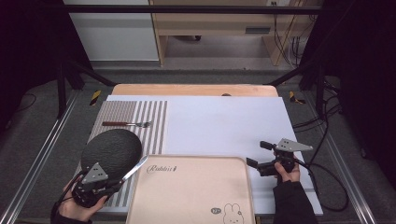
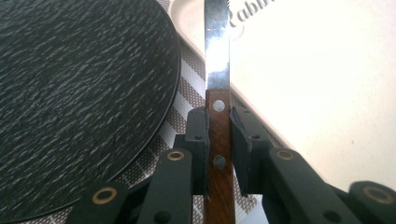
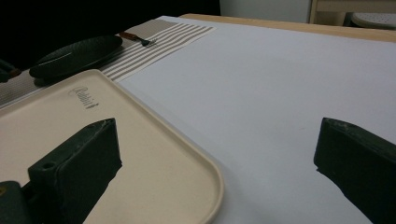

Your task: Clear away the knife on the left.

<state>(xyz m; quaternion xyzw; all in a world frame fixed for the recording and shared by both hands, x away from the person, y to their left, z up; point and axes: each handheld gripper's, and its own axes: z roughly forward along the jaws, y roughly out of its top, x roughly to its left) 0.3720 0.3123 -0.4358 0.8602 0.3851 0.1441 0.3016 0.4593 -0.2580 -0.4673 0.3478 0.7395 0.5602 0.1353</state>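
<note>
My left gripper clamps the knife by its wooden handle, blade pointing over the tray edge beside the plate. The left gripper view shows handle rivets. My right gripper stands open, empty.

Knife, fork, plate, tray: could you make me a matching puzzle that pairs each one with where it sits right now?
Things:
1. knife
2. fork
3. plate
4. tray

Places:
A. lying at the far end of the striped mat
B. flat on the white sheet, at the near edge of the table
C. clamped by its wooden handle in the left tongs
D. resting on the striped mat, just left of the tray

Pairs: 1-C, 2-A, 3-D, 4-B
</note>
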